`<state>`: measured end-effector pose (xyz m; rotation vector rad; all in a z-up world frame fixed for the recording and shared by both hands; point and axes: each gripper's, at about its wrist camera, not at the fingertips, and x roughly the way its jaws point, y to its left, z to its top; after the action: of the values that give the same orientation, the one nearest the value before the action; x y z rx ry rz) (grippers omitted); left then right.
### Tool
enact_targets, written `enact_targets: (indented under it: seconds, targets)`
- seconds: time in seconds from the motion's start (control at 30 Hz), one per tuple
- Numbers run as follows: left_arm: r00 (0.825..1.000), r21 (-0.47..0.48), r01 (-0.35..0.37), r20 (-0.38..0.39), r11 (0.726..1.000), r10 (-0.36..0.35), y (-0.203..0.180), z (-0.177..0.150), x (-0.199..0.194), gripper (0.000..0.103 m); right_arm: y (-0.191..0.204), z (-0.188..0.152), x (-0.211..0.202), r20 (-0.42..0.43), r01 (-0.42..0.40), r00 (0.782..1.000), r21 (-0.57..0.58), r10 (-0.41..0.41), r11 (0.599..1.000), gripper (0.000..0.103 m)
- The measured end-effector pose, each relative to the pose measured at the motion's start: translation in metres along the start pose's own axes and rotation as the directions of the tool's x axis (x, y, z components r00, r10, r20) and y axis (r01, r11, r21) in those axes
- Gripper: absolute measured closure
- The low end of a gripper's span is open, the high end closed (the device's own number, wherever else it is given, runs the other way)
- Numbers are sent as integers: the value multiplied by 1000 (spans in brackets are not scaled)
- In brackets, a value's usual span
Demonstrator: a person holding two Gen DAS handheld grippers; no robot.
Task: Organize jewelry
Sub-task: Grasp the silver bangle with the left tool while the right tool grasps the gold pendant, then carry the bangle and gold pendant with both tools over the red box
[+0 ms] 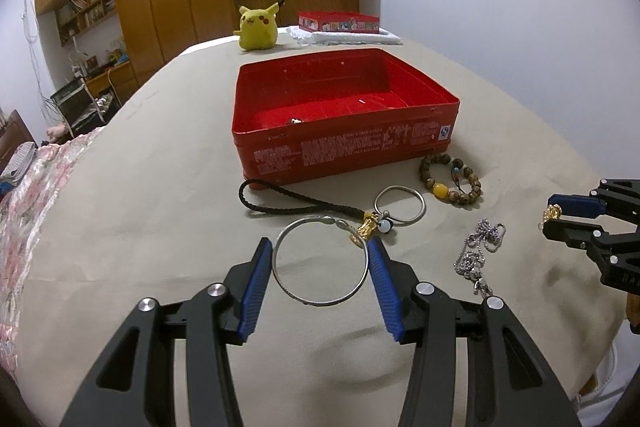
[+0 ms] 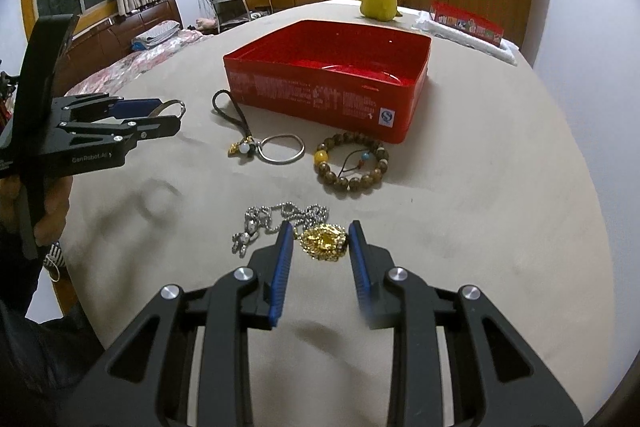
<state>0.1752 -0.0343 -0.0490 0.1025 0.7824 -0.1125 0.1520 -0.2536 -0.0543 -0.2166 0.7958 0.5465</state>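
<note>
Left gripper: I hold the big silver ring, lifted before the red box.
Right gripper: pinching gold charm.
Worry: ring slips; silver chain drags.

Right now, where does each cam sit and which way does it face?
Left wrist: on the left gripper, facing over the bangle it holds toward the tin; own fingers show, right gripper at the right edge.
Right wrist: on the right gripper, facing over the gold pendant toward the tin; own fingers show, left gripper and hand at the left.
Shared: tin, bead bracelet, plush.
</note>
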Motion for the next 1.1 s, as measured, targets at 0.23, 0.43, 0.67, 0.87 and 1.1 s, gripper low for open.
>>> enact_targets:
  seconds: [0.23, 0.43, 0.67, 0.87, 1.1]
  targets:
    - [1000, 1, -1, 16, 1000, 1, 1, 2, -7, 54, 3, 7, -4, 14, 7, 1000, -19, -7, 1000, 76]
    - [999, 7, -3, 33, 1000, 2, 2, 6, -13, 54, 6, 12, -7, 25, 10, 1000, -33, -9, 999, 76]
    - [999, 12, -4, 48, 1000, 3, 4, 9, -17, 54, 7, 21, -11, 43, 20, 999, -51, -18, 999, 76]
    - [998, 19, -6, 64, 1000, 5, 5, 16, -20, 54, 7, 31, -12, 55, 29, 998, -70, -26, 997, 76]
    - [996, 30, -10, 86, 1000, 7, 7, 27, -21, 54, 5, 48, -12, 72, 43, 997, -98, -36, 994, 76]
